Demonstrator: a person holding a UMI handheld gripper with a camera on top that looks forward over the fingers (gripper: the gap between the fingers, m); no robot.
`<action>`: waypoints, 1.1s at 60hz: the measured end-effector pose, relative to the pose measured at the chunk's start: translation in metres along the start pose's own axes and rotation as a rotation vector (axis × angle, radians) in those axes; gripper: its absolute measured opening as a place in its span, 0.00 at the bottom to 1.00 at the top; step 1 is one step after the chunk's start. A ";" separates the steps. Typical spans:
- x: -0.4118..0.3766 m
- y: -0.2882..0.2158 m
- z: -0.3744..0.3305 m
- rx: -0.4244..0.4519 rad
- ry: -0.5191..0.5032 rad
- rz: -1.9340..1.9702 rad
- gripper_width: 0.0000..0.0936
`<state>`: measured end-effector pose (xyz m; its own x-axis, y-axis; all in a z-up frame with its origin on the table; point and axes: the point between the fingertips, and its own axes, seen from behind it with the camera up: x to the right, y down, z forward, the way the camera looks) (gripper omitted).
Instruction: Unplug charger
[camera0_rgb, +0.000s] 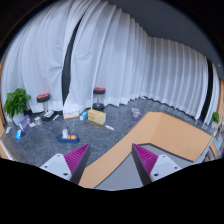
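My gripper (111, 160) is open, and its two magenta pads (77, 156) stand well apart with nothing between them. Under and just ahead of the fingers a tan wooden tabletop edge (120, 148) runs diagonally, with a pale grey surface (124, 176) on its near side. I cannot make out any charger, plug or socket in this view.
Beyond the table lies grey carpet (60, 125) ringed by white curtains (120, 60). A green plant (17, 100), two dark stools (43, 98) (98, 92), a yellow box (97, 116), a small bucket (135, 113) and small items (70, 134) stand on the floor.
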<state>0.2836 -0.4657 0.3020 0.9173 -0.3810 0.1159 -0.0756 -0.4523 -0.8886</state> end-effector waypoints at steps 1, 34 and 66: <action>0.000 0.003 0.002 0.005 0.000 0.003 0.91; -0.079 0.181 0.072 -0.190 0.016 0.015 0.91; -0.330 0.083 0.291 -0.083 -0.199 -0.009 0.91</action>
<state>0.0885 -0.1426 0.0604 0.9766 -0.2132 0.0266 -0.0910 -0.5227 -0.8476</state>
